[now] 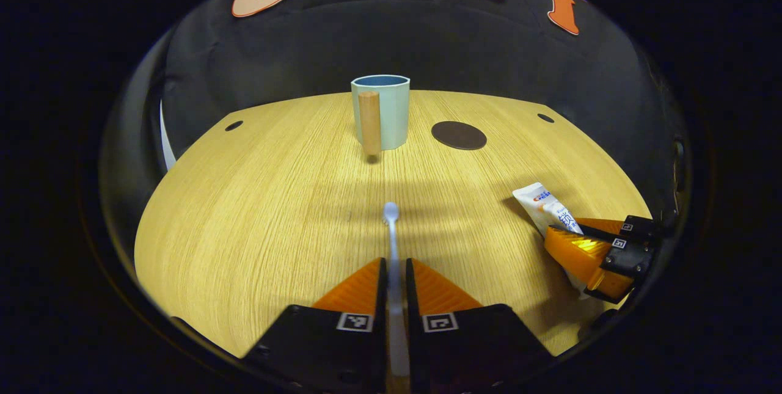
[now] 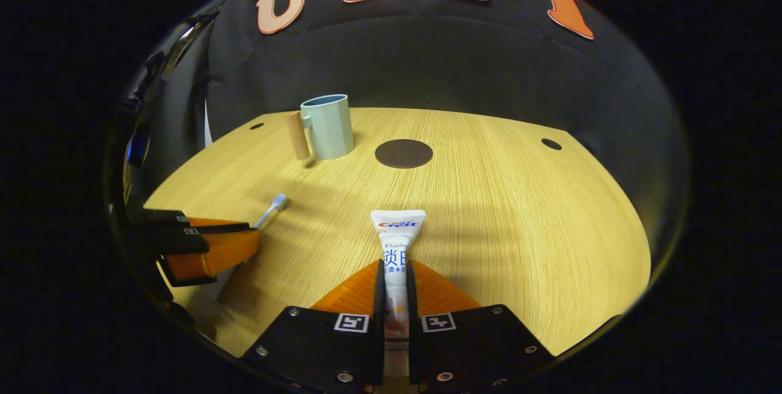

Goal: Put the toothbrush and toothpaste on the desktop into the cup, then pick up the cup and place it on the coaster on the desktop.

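My left gripper (image 1: 395,269) has its two orange fingers closed on the toothbrush (image 1: 391,241), pressing on the handle from both sides, and the pale brush head pointing straight ahead of me over the wooden desktop (image 1: 256,211). My right gripper (image 2: 395,272) is closed the same way on the toothpaste (image 2: 397,238) — the white tube runs forward between my fingers, its flat crimped end farthest from me. Whether either thing is lifted clear of the wood or just resting on it I cannot tell. In the left gripper view my right gripper shows low at the right edge with the tube between its fingers; in the right gripper view my left gripper (image 2: 244,238) shows low at the left edge, the brush head sticking out past its tips. The cup (image 1: 385,112) stands upright at the far side of the desktop near the black wall, pale green outside, blue inside, with a wooden handle (image 1: 369,122) turned toward my left gripper. The coaster (image 1: 459,135) — a dark round disc — lies flat on the wood just beside the cup, on its right, not touching it. Small dark holes (image 1: 234,126) mark the desktop's far corners.
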